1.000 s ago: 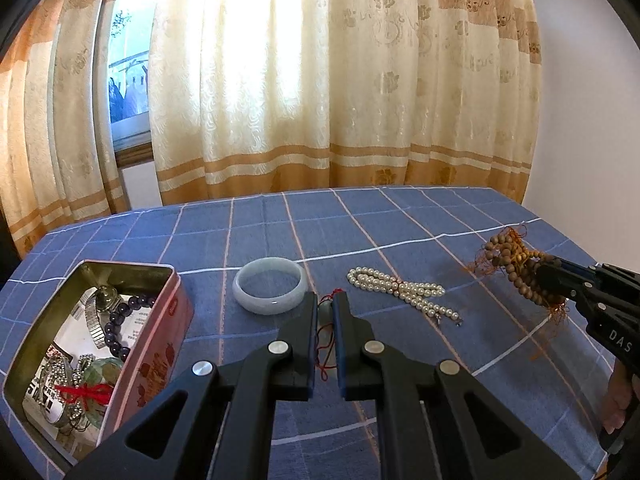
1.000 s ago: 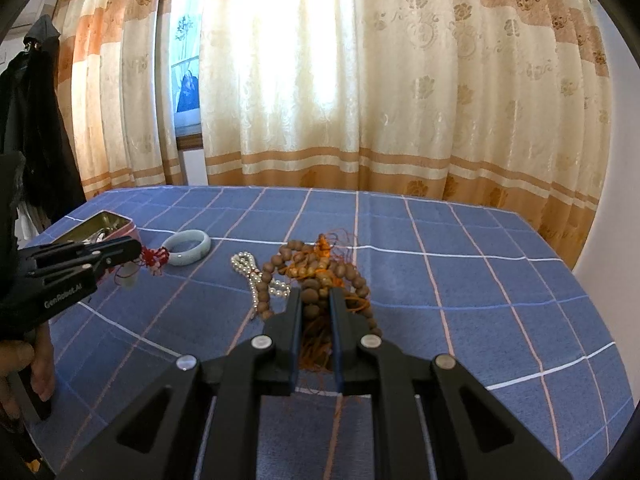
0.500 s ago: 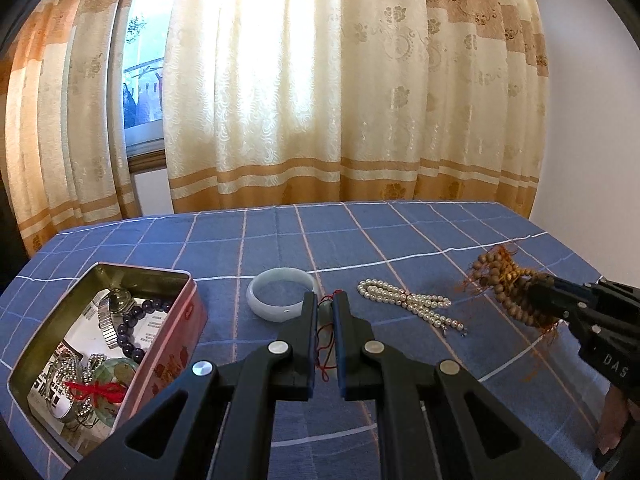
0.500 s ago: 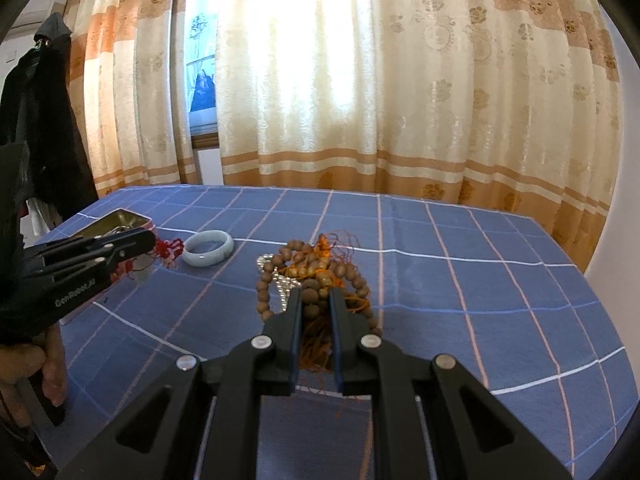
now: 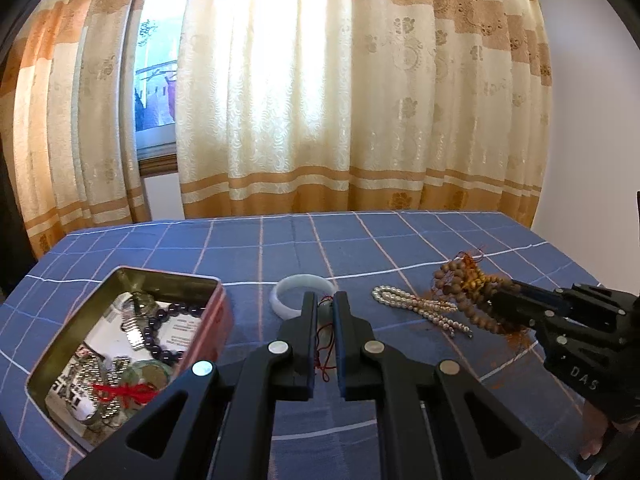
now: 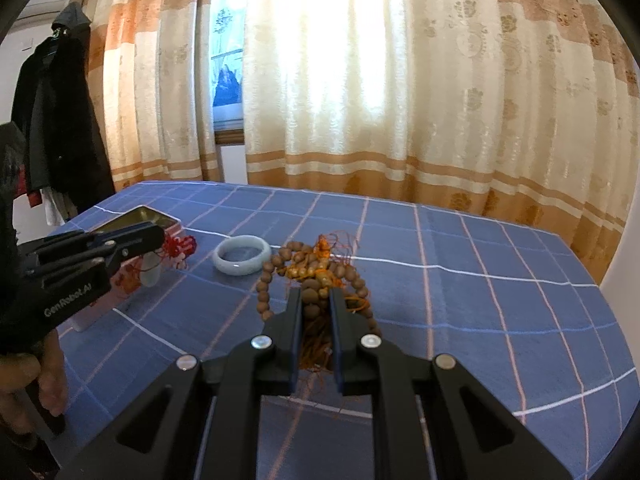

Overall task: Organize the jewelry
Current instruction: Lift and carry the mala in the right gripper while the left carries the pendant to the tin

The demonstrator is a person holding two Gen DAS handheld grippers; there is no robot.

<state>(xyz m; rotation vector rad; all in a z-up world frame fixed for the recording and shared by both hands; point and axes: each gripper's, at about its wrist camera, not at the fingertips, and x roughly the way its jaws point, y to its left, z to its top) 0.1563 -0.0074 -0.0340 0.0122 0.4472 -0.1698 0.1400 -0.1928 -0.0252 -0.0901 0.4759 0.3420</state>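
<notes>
My left gripper [image 5: 325, 300] is shut on a pale jade pendant with a red knotted cord [image 6: 178, 248], held above the blue checked cloth; the pendant [image 6: 151, 270] hangs under it. My right gripper [image 6: 316, 294] is shut on a bundle of brown wooden beads with orange tassels [image 6: 312, 268], lifted off the cloth; it also shows in the left wrist view [image 5: 468, 284]. An open red tin [image 5: 218, 316] at the left holds several pieces of jewelry. A white jade bangle [image 5: 288, 288] and a pearl necklace [image 5: 416, 308] lie on the cloth.
The table [image 5: 400, 240] carries a blue checked cloth and ends at cream and orange curtains [image 5: 360, 100]. A dark coat [image 6: 56, 120] hangs at the far left. The right edge of the table is near a white wall.
Both grippers have risen with their loads. The wooden beads have moved left, toward the pearls and the bangle. The left gripper has lifted the pendant higher and pulled back.
</notes>
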